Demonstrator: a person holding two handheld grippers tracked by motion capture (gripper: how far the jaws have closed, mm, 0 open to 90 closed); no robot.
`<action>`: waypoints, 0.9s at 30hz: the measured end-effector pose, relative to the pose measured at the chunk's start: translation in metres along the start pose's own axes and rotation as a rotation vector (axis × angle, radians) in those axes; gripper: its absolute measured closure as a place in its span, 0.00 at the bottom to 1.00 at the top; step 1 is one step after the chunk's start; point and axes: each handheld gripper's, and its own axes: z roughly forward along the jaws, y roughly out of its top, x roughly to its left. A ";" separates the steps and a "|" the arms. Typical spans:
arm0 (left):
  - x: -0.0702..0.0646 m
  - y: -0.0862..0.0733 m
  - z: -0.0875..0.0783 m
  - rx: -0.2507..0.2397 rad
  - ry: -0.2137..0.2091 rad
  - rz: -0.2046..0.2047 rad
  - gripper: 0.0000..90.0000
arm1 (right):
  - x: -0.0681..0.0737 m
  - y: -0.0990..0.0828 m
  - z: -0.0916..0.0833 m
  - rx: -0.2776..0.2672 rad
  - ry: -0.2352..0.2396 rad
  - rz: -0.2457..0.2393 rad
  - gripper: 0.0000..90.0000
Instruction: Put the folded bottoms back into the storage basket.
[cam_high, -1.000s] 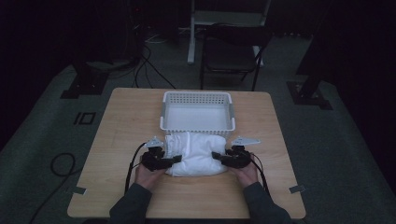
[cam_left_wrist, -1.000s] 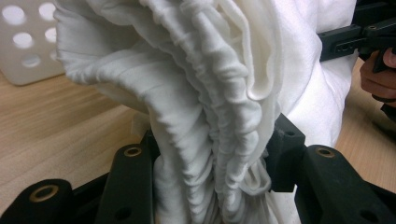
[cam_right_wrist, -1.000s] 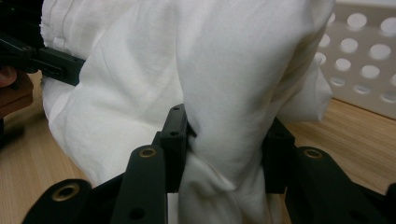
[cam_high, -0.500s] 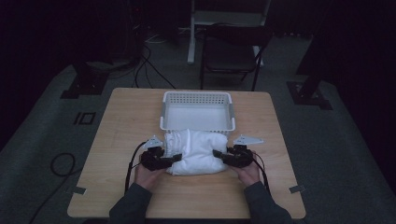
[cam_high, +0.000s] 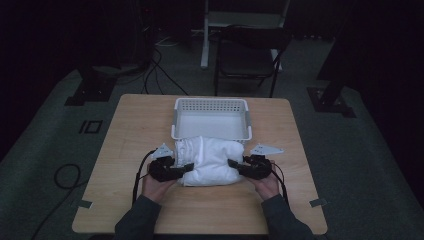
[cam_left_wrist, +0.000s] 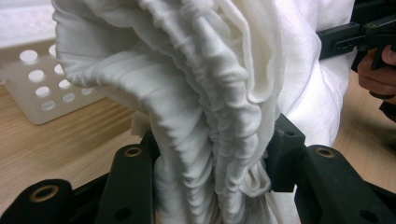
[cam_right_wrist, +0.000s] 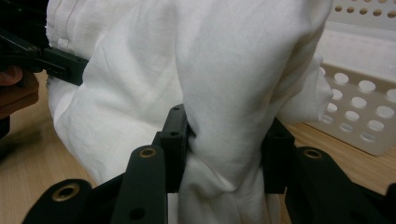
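- Two grips on one bundle: the left gripper (cam_high: 186, 167) is clamped tight on a gathered, ribbed edge of the folded white garment (cam_high: 210, 160), and the right gripper (cam_high: 234, 165) is pinched down on a thick fold at the opposite end.
- Between the two sets of jaws the garment sits bunched up over the wooden table (cam_high: 135, 130); whether it's fully lifted or brushing the wood I can't tell. Just beyond both grippers is the white perforated basket (cam_high: 210, 104), and the far edge of the cloth hangs at its near rim.
- Handling-wise I'd call it light and totally floppy, so no stiffness to count on. It'll sag in the middle and any loose layer will unfold if the ends drift apart.
- Not fragile, not really slippery, but thin cotton-looking layers can creep out of a pinch, so grabbing several layers at once (like both jaws do here) seems like the right call.
- Best hold is probably right where they are, the bulky outer folds, hands level, keeping the bundle compact for that basket.
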 end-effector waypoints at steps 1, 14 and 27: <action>0.000 0.001 -0.001 -0.003 0.000 0.001 0.61 | 0.001 0.001 0.000 -0.002 0.000 -0.003 0.69; -0.001 0.012 -0.009 -0.022 -0.003 0.024 0.61 | 0.006 0.013 -0.007 -0.025 -0.003 -0.031 0.69; 0.001 0.026 -0.013 -0.036 0.002 0.044 0.61 | 0.005 0.027 -0.009 -0.044 -0.011 -0.052 0.69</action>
